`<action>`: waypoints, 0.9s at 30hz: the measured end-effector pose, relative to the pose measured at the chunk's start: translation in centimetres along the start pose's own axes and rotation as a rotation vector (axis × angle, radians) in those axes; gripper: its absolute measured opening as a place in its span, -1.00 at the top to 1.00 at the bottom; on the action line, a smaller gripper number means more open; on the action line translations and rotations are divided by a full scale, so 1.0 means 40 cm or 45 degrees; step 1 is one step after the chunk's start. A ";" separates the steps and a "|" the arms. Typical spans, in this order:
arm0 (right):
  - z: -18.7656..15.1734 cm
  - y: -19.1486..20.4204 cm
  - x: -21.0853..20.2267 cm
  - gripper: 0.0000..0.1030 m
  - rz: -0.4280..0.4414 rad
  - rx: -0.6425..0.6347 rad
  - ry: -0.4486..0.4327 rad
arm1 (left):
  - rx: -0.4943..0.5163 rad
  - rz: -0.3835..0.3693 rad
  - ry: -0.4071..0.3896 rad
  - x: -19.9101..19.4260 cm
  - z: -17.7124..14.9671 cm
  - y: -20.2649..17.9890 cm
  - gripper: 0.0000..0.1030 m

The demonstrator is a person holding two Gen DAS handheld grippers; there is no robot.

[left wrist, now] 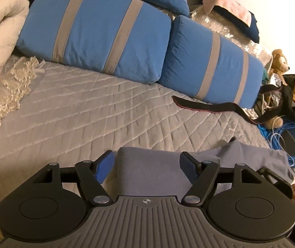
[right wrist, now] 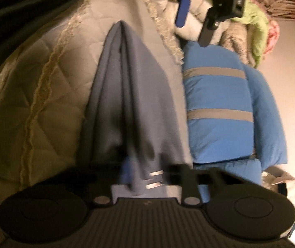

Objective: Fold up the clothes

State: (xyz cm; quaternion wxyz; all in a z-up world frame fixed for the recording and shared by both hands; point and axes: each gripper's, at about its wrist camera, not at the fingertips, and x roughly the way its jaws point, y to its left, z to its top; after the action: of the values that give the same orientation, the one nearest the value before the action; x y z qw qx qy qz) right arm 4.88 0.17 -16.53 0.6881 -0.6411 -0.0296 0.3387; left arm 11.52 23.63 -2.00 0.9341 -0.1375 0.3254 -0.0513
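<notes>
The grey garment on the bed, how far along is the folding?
Partly done: the grey garment is already gathered into a long, narrow strip on the bedspread. In hand: the right gripper is pinching one end. The left gripper is open above the cloth. Left: fold it shorter and lay it flat.

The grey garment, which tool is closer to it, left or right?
Right. The right tool is shut on the grey garment, holding one end of it. The left tool hangs open with the garment's other end lying between its fingers, not clamped.
</notes>
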 end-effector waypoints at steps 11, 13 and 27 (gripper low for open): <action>-0.072 -0.108 -0.028 0.91 -0.210 -0.025 0.048 | 0.012 -0.023 -0.019 -0.013 -0.009 -0.005 -0.34; -0.100 -0.107 -0.040 0.91 -0.207 -0.027 0.073 | 0.010 -0.034 -0.036 -0.023 -0.009 -0.003 -0.34; -0.250 -0.028 -0.123 0.93 -0.111 -0.029 0.229 | -0.051 -0.025 0.000 -0.009 0.012 0.001 -0.34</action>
State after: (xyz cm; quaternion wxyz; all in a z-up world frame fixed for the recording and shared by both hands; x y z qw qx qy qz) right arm 6.33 -10.88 -15.36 0.6946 -0.6749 0.0007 0.2491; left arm 11.53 23.86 -1.42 0.9306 -0.1593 0.3251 -0.0538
